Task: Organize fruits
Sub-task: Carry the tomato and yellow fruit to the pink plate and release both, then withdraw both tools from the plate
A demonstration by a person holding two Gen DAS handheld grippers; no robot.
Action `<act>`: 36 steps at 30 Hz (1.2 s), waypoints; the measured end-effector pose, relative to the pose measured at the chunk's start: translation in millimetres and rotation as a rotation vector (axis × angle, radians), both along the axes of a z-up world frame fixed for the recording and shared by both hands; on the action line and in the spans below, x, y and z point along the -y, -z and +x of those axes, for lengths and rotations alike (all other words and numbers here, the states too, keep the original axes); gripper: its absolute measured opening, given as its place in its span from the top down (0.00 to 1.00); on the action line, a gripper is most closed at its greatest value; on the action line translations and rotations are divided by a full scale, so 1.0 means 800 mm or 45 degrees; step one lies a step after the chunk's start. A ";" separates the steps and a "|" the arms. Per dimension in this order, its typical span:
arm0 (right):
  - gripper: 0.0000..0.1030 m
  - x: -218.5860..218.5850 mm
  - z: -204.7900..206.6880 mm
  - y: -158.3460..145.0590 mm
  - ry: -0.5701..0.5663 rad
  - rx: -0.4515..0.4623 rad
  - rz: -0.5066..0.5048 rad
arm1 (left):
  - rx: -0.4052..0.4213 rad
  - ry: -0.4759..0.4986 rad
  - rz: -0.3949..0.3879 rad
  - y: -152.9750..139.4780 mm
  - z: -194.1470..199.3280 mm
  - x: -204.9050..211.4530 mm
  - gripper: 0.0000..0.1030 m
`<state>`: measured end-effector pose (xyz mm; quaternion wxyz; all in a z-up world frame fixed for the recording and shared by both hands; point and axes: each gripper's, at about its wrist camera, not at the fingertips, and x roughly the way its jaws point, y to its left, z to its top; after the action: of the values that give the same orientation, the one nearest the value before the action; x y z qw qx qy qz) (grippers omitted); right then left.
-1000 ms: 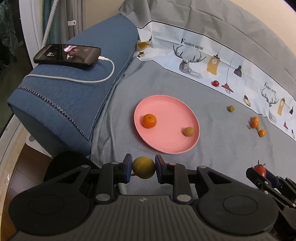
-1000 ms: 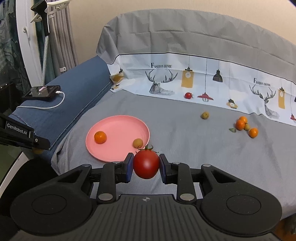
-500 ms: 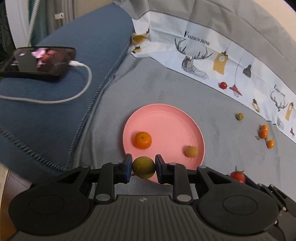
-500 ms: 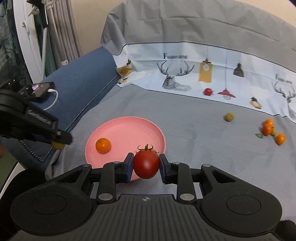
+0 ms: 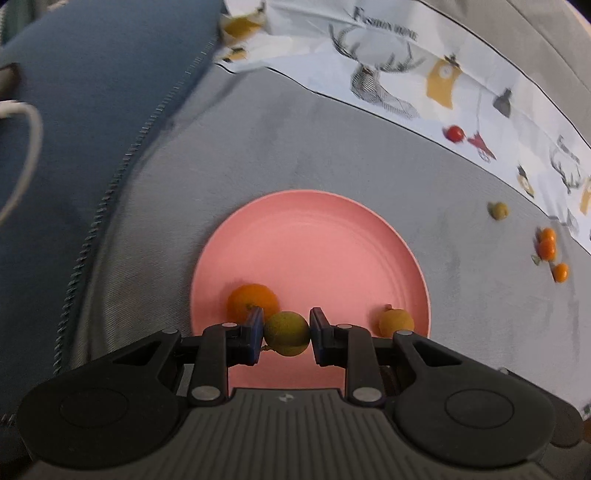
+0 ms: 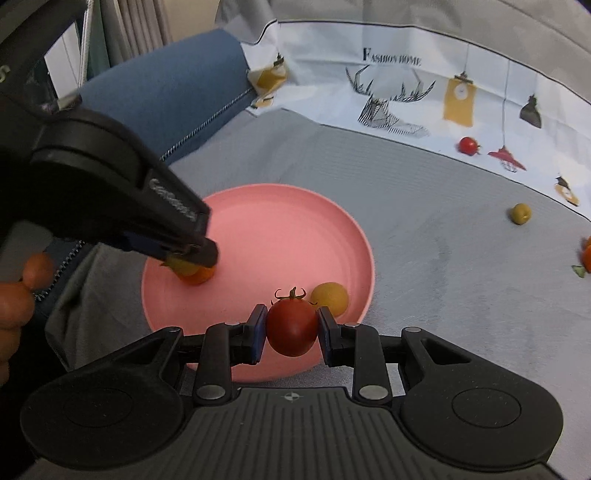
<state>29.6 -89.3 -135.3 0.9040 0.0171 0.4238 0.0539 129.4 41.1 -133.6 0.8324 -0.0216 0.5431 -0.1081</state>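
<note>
Hovering over pink plate (image 5: 314,236) | left gripper (image 5: 287,334) easing off greenish fruit (image 5: 287,333), seemingly still touching | right gripper (image 6: 291,325) clamps tomato (image 6: 291,322), plate directly below

Upper left of the left wrist view: a blue cushion (image 5: 92,122) with zigzag stitching along its edge and a white cable (image 5: 27,155) looping across it at the frame's left border. Across the middle, a grey cloth (image 5: 295,147), meeting a white printed band (image 5: 406,74) with deer heads, hanging lamps and the words "Fashion home" toward the upper right. Far upper left of the right wrist view: pale curtain folds (image 6: 144,26) behind the cushion.
</note>
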 end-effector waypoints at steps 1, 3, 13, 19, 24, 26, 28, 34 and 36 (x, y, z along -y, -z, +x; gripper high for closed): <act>0.70 -0.001 0.003 0.001 -0.008 0.001 0.006 | 0.011 0.010 -0.018 -0.001 0.001 -0.001 0.52; 0.54 0.001 0.008 -0.004 -0.017 0.033 0.019 | 0.066 0.019 -0.033 -0.012 0.000 -0.005 0.08; 0.16 0.030 -0.060 -0.049 0.048 0.021 -0.028 | 0.250 -0.057 0.101 -0.066 -0.109 -0.038 0.00; 0.10 0.042 -0.132 -0.080 0.106 0.056 -0.074 | 0.199 -0.158 0.258 -0.073 -0.197 -0.045 0.00; 0.06 0.028 -0.177 -0.120 0.120 0.202 -0.116 | 0.228 -0.145 0.236 -0.095 -0.235 -0.054 0.00; 0.05 0.017 -0.196 -0.132 0.098 0.257 -0.137 | 0.281 -0.153 0.215 -0.109 -0.250 -0.056 0.00; 0.05 0.008 -0.212 -0.142 0.080 0.292 -0.140 | 0.331 -0.146 0.204 -0.120 -0.268 -0.055 0.00; 0.03 0.000 -0.249 -0.165 0.088 0.375 -0.136 | 0.441 -0.103 0.224 -0.142 -0.305 -0.044 0.00; 0.03 -0.002 -0.258 -0.170 0.090 0.398 -0.134 | 0.459 -0.110 0.216 -0.147 -0.314 -0.045 0.00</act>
<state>-176.7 -87.9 0.8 0.9599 -0.0240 0.2793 0.0020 -122.2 77.2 -16.1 0.9189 0.0451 0.3910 -0.0285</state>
